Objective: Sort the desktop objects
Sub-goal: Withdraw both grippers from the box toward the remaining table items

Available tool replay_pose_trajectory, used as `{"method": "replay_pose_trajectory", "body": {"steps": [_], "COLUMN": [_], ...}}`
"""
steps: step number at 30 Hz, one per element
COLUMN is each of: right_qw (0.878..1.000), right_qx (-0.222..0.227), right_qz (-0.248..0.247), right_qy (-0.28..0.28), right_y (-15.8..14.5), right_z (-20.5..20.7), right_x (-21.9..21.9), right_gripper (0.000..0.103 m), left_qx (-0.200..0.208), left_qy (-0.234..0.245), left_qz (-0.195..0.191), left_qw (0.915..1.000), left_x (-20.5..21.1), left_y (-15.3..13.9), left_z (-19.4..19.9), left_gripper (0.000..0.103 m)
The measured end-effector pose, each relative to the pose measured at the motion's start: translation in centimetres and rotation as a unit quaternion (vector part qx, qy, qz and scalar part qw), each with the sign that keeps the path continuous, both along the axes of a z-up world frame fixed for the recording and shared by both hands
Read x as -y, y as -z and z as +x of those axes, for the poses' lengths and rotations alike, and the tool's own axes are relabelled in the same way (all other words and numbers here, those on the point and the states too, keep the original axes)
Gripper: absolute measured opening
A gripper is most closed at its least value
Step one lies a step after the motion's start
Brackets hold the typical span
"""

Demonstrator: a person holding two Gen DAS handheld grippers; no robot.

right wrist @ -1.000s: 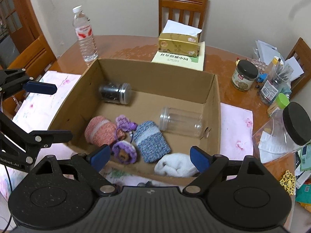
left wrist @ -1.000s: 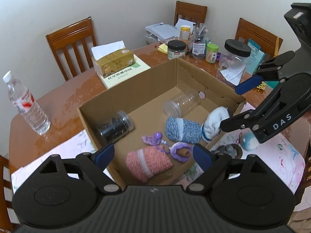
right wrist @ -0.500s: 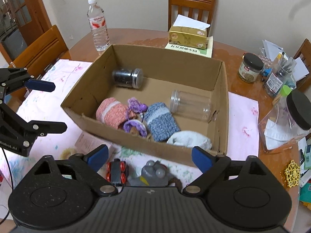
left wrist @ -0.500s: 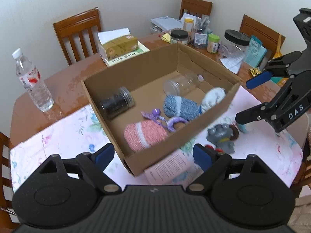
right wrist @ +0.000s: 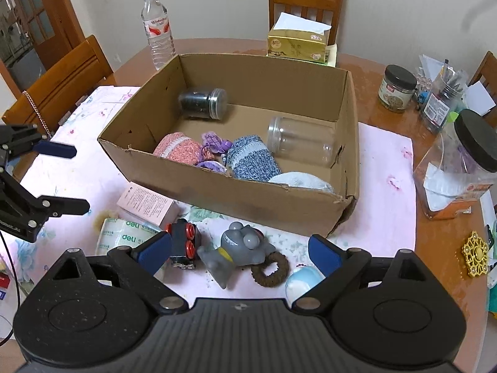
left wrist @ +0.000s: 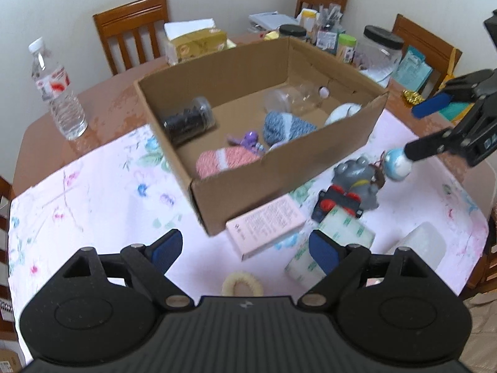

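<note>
- While both claws hang spread and empty, the right gripper [right wrist: 239, 250] and left gripper [left wrist: 245, 247] are between picks.
- Loose things lie by the cardboard box's [right wrist: 248, 195] near wall: grey toy [right wrist: 239, 247], toy car [right wrist: 183, 242], pink box [right wrist: 146, 200].
- Next, probably descend onto the grey toy and close.

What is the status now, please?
Left gripper open, empty. Right gripper open, empty, above grey toy. Cardboard box partly filled; nothing blocks.
</note>
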State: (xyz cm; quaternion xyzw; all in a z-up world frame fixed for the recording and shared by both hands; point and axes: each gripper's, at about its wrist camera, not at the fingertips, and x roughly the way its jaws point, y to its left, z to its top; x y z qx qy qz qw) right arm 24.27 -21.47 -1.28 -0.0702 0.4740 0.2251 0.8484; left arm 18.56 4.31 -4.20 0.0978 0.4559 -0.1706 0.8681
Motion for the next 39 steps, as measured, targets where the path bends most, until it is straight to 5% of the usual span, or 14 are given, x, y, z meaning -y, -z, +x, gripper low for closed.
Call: {"method": "replay_pose_trajectory", "body": {"steps": [7, 23, 39], "right_qw": [0.999, 0.999, 0.998], "right_qx": [0.042, 0.023, 0.016], "right_qz": [-0.018, -0.017, -0.031], "right_qy": [-0.009, 0.020, 0.051], "right_y": [0.6, 2.2, 3.6], "right_z": [-1.7, -2.9, -3.2], "right_x": [0.8, 1.7, 2.9], "right_gripper": [0.101, 0.101, 0.101], "left_qx": [-0.020, -0.044, -0.044], "left_qy": [0.000, 0.014, 0.014], "left_qz": [0.006, 0.035, 0.009], "left_qw": [0.9998, 0.9983, 0.9989], "left_x": [-0.5, -0.6, -0.8], "left_y": [2.4, 7.3, 7.7], "left_z": [-1.0, -1.7, -1.2], "left_gripper": [0.088, 0.085, 0.044]}}
